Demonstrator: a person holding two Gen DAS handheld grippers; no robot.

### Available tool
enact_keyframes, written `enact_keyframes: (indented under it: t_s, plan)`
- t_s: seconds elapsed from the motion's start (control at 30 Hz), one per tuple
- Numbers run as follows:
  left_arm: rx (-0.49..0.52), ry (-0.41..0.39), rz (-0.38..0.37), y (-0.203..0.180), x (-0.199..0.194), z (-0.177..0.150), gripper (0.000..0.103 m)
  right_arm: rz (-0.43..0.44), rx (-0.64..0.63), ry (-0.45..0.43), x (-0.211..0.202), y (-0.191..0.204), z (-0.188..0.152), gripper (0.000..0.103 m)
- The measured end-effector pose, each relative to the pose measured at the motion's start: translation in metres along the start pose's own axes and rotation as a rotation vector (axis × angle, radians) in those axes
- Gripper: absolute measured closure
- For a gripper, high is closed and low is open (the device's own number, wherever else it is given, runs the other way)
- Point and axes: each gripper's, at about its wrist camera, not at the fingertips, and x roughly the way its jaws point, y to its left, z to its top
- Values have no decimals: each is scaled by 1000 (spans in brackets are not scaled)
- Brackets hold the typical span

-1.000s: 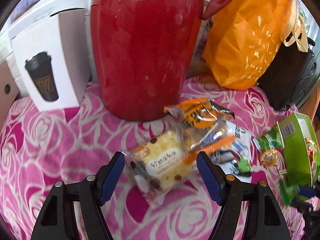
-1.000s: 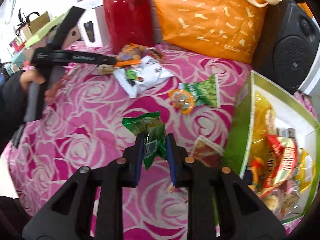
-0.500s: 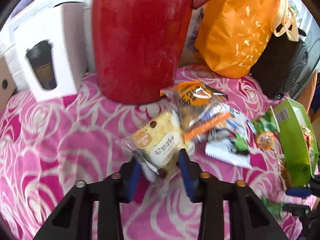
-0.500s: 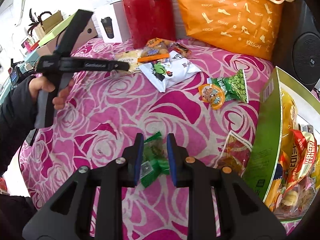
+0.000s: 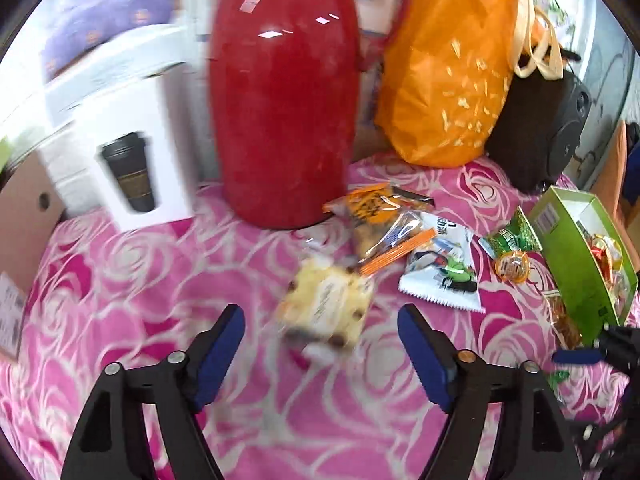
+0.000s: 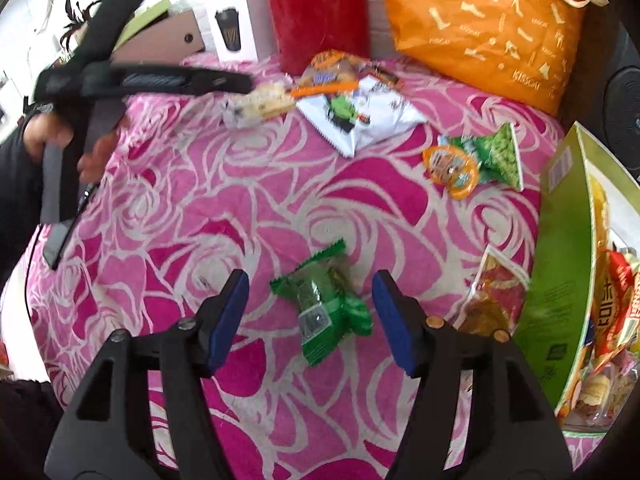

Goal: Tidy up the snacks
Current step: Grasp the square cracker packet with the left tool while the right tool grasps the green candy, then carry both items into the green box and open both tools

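Left tool [image 5: 320, 332] fingers spread apart, holding nothing; yellow cake packet [image 5: 326, 308] lies blurred on the pink rose cloth [image 5: 120, 280] between its tips, not touched. Behind: white cup box [image 5: 132, 160], red thermos [image 5: 284, 100], orange bag [image 5: 452, 64]. Orange snack packet [image 5: 380, 216] overlaps a white packet [image 5: 444, 272], green pea packet [image 5: 512, 236] further right, then green box [image 5: 576, 256] with snacks inside. Right tool [image 6: 310, 312] also spread wide, empty; green wrapped snack [image 6: 324, 308] lies flat on the cloth between its blue pads [image 6: 226, 316]. Clear packet [image 6: 492, 296] lies just beside the green box wall. Person's hand [image 6: 60, 136] grips the left tool's handle.
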Motion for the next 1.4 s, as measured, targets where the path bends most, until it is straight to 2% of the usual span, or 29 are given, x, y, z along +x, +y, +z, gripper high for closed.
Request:
enact_keyframes:
  t_s: [0.13, 0.2, 0.23, 0.27, 0.43, 0.47, 0.53, 0.57, 0.6, 0.63, 0.73, 0.9, 0.93, 1.0, 1.07, 1.1, 1.17, 1.3, 1.4]
  plan:
    - [43, 93, 44, -12, 39, 0, 21, 19, 26, 29, 6, -3, -11, 40]
    - [43, 101, 76, -10, 49, -8, 22, 41, 51, 36, 6, -4, -16, 58]
    - [32, 97, 64, -8, 49, -11, 24, 51, 57, 41, 7, -5, -18, 62]
    - [20, 74, 62, -5, 45, -15, 36, 58, 57, 43, 7, -4, -19, 64]
    - [-8, 98, 39, 2, 20, -36, 36, 99, 10, 43, 2, 13, -19, 64]
    - [-5, 104, 41, 1, 13, -44, 36, 101, 1, 44, 0, 14, -19, 63]
    - [-8, 111, 23, -1, 1, -57, 36, 86, -11, 46, -4, 15, -21, 53]
    - [-20, 117, 20, 0, -6, -64, 35, 70, -12, 40, -5, 16, -21, 42]
    - [-30, 114, 24, 0, -11, -67, 35, 50, -13, 31, -7, 14, -21, 36]
    - [-43, 107, 30, 2, -16, -69, 34, 32, -9, 21, -9, 12, -20, 35]
    - [-52, 76, 53, 2, -20, -66, 21, 26, 9, 9, -11, 5, -17, 35]
    - [-14, 96, 84, -4, -6, -60, 20, 29, -17, 13, -7, 13, -13, 36]
    - [-14, 104, 94, -3, -2, -60, 20, 26, -18, 13, -5, 15, -13, 38]
    - [-38, 122, 105, -1, 6, -61, 20, 36, -15, 22, 2, 17, -10, 54]
    - [-70, 107, 97, 3, 7, -63, 20, 62, -1, 37, 6, 16, -12, 68]
    - [-73, 108, 95, 3, 7, -63, 21, 69, 7, 39, 8, 15, -12, 68]
    - [-71, 104, 91, 1, 3, -64, 43, 82, 28, 25, 5, 14, -14, 72]
    - [-96, 111, 47, -3, -11, -67, 44, 91, 45, -23, -14, 16, -16, 73]
    - [-94, 82, 13, -16, -27, -67, 44, 86, 44, -65, -32, 17, -16, 73]
